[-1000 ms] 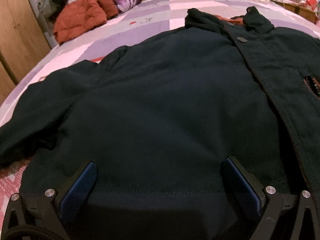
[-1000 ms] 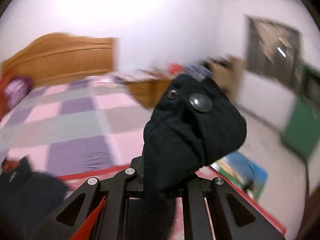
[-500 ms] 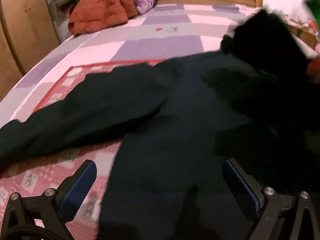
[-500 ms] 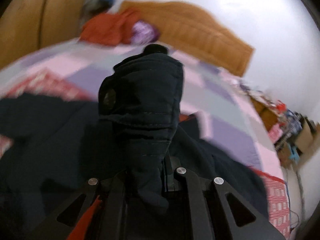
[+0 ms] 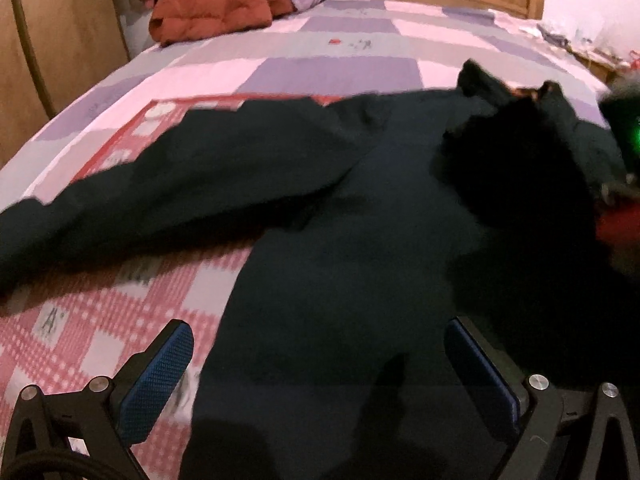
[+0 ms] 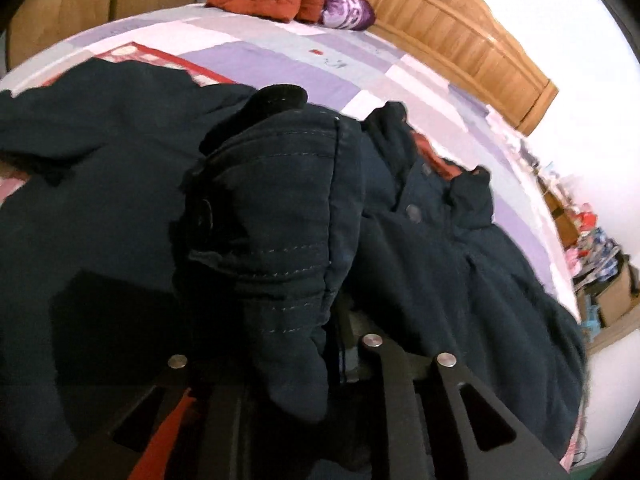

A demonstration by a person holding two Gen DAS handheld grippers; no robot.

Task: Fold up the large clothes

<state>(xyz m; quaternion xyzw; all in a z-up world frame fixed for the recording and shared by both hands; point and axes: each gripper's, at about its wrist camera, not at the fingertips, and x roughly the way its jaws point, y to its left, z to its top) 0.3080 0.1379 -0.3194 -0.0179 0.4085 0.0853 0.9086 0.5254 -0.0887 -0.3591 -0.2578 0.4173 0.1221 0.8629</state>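
My right hand-held gripper [image 6: 280, 320] pinched the jacket's cuff [image 6: 264, 208], the jacket [image 5: 360, 260] on the bed [image 5: 320, 68] lying ahead and below it. My left hand-held gripper [image 5: 320, 372] hovered wide, holding nothing, its sleeve [image 5: 180, 184] stretching leftward.

my left gripper [image 5: 318, 376] has its jaws spread wide, the blue pads [image 5: 154, 384] far apart and nothing between them; it hovers low, pointing forward along the coat [image 5: 340, 280]. my right gripper [image 6: 280, 344] is clamped tight on a sleeve cuff [image 6: 272, 216], the cloth bunched up between the fingers and standing up in front of the lens, hiding the fingertips. in the left view the right gripper shows only as a blur at the right edge.
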